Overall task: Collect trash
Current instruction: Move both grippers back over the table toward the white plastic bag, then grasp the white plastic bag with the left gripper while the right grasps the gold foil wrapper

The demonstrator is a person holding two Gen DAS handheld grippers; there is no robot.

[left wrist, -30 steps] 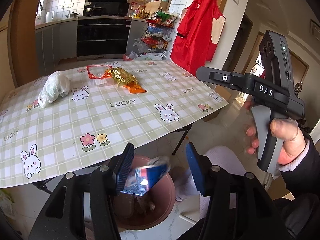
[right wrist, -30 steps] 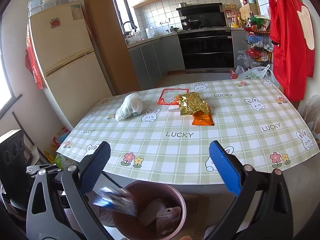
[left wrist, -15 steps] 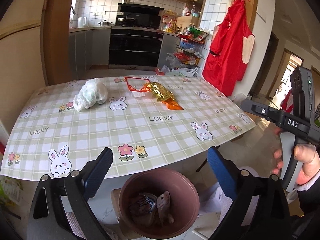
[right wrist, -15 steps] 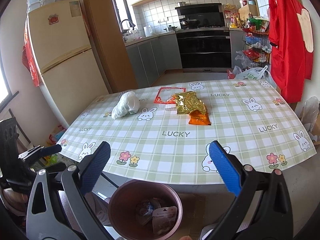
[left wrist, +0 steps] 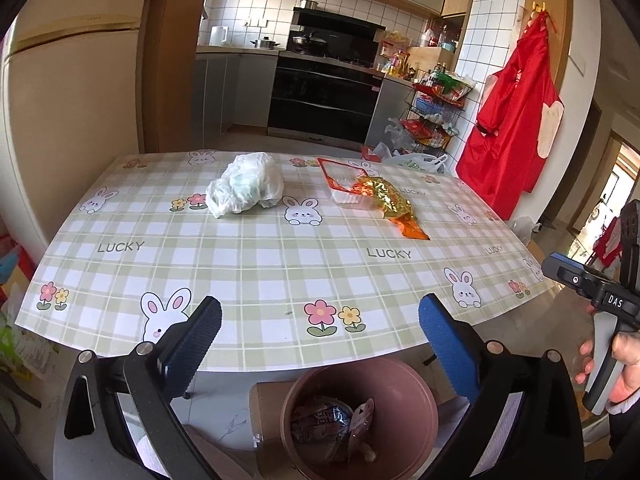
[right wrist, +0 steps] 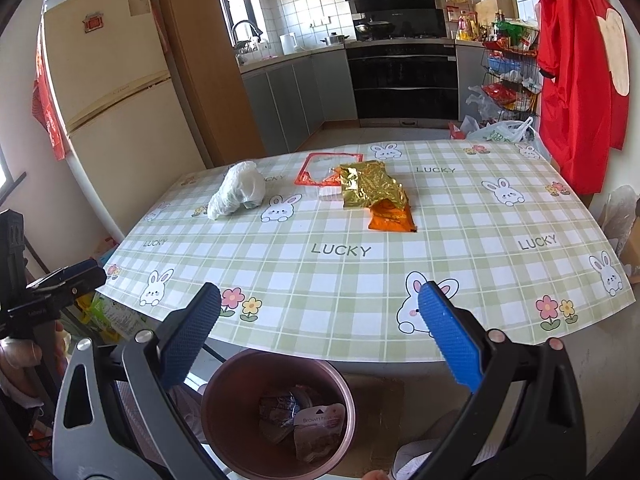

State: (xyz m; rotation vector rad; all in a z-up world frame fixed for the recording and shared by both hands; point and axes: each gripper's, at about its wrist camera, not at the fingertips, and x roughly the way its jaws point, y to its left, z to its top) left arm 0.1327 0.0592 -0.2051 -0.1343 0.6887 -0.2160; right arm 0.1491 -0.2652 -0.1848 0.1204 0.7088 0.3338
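A brown trash bin stands on the floor below the table's near edge, with wrappers inside. On the table lie a crumpled white plastic bag, a clear tray with a red rim and a gold and orange wrapper. My left gripper is open and empty above the bin. My right gripper is open and empty above the bin too. Each gripper shows at the edge of the other's view.
The table has a green checked cloth with rabbits. A fridge stands at the left. A red apron hangs at the right. A wire rack and bags stand behind the table.
My left gripper let go of a blue wrapper, which dropped into the bin. It then opened wide and swung left and up. My right gripper stayed open and nearly still.
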